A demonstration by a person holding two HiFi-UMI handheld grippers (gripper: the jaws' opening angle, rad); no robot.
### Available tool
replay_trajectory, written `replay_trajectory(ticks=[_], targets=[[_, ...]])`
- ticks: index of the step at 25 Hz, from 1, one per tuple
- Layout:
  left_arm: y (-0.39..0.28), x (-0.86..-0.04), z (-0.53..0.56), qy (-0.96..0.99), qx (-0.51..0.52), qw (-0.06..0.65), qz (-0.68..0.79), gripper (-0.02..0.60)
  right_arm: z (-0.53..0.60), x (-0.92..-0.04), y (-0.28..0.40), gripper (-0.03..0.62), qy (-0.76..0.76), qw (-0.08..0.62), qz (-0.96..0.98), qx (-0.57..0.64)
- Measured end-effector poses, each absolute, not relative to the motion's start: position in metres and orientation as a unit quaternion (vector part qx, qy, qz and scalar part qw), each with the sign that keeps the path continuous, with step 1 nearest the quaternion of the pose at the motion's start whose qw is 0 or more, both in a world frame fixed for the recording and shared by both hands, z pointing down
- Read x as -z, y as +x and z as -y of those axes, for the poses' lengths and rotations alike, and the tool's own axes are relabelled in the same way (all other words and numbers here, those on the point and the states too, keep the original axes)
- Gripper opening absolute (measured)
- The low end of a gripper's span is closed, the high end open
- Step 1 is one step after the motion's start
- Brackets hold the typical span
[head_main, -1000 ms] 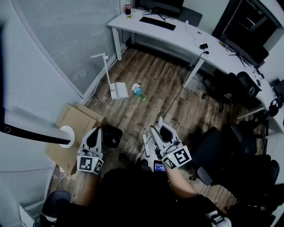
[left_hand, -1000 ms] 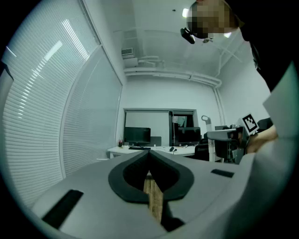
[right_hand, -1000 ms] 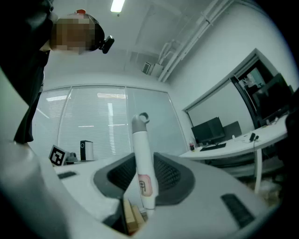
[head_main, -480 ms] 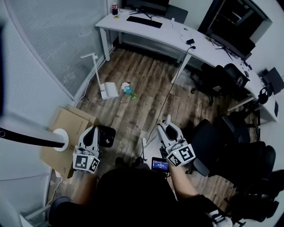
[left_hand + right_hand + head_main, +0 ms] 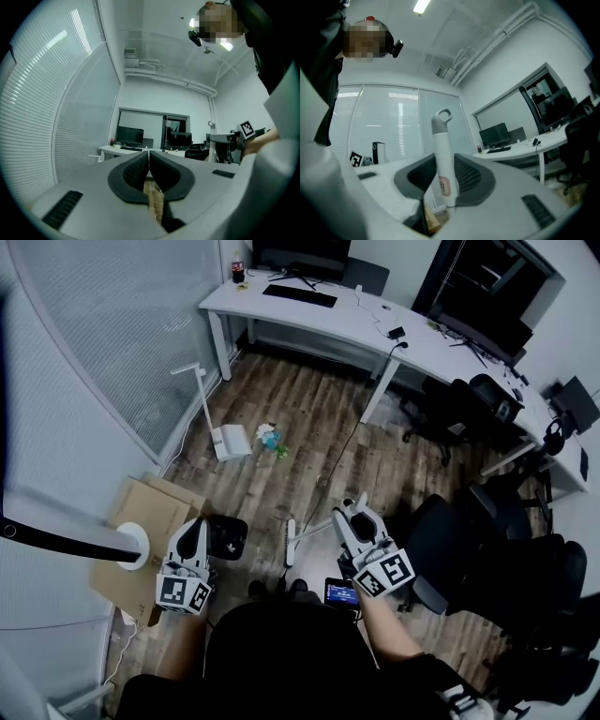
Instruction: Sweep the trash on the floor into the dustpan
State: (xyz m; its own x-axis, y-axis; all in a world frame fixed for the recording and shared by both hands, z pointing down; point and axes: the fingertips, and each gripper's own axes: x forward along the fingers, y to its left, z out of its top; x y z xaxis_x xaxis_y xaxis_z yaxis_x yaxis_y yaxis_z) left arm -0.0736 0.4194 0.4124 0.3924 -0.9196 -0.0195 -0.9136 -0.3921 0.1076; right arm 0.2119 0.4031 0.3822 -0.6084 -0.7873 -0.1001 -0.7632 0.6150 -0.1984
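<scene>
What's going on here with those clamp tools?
A person is getting set to sweep. The right gripper holds a white broom handle between its fingers; the left gripper is shut and empty. The trash lies in a small pile on the wood floor further ahead, beside the white dustpan near the glass wall. None of it is in the dustpan yet.

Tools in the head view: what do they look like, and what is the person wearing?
The left tool and right tool are pale grey tapered shells with black ribbed pads, each carrying a cube of black-and-white square markers at the rear. The person wears a dark top.
</scene>
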Motion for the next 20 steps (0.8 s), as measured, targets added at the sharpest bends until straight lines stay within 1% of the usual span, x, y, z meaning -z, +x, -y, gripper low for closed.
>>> replay_trajectory(ticks=[4,7,8,20], targets=[[-0.07,-0.41,-0.421,0.835,0.037,0.039,0.548,0.006,-0.404,-0.376,0.21,0.115,-0.423,0.097,-0.899,0.064],[-0.065,-0.414,-0.423,0.839,0.033,0.048,0.542,0.055,-0.405,-0.375,0.211,0.115,-0.418,0.101,-0.901,0.064],[-0.064,-0.415,-0.424,0.839,0.031,0.05,0.541,0.063,-0.405,-0.376,0.211,0.115,-0.417,0.102,-0.901,0.065],[-0.039,-0.422,-0.431,0.844,0.022,0.058,0.533,0.069,-0.404,-0.384,0.23,0.117,-0.401,0.118,-0.905,0.085]])
